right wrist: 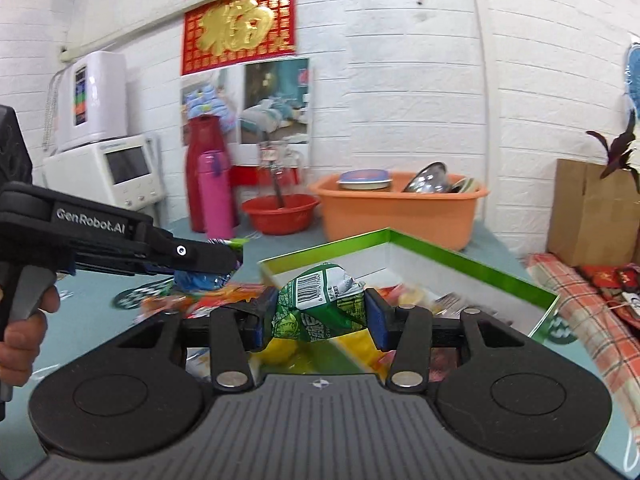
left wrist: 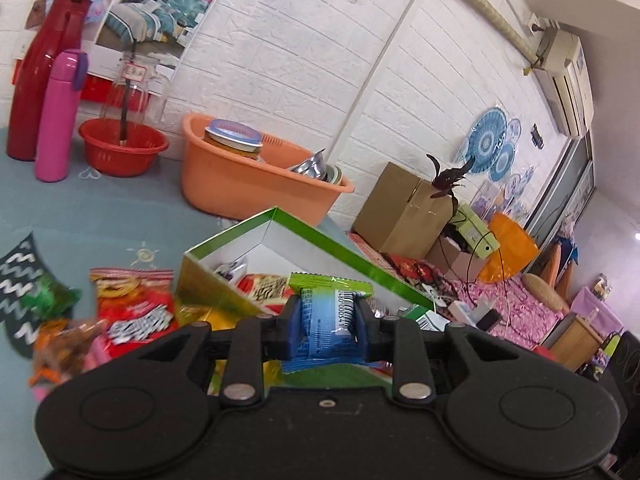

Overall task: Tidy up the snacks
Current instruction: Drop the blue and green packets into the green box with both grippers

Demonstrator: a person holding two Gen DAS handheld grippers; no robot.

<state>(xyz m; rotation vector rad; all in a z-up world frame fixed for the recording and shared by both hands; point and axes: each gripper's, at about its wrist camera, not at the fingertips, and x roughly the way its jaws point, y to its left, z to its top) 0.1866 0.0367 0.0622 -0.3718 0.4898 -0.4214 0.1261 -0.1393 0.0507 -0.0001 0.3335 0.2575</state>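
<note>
Left gripper [left wrist: 328,320]: jaws clamped tight on a blue-and-green snack packet [left wrist: 330,316], barcode side facing up. It's held up in the air just in front of the green box [left wrist: 320,232].
Right gripper [right wrist: 320,312]: jaws pinched on a crumpled green snack bag [right wrist: 320,304], barcode showing too. It sits right at the near edge of the same box [right wrist: 460,252].
Left gripper from the right wrist view: comes in from the left side [right wrist: 224,258], a hand [right wrist: 24,328] squeezing the trigger, with the blue packet [right wrist: 200,280] poking out under the fingers.
Green box: open top, white inside, already has a few snacks in it, can't make out which ones.
Loose snacks: a red chip bag [left wrist: 136,304] and some blurry orange packets [left wrist: 64,344] lying on the blue tabletop [left wrist: 100,220] to the left of the box.
Back of the tabletop: orange tub [left wrist: 248,184] with dishes in it, a red basin [left wrist: 124,152], a pink bottle [left wrist: 60,116] just beside a tall red flask [left wrist: 44,76], all against the white brick wall.
</note>
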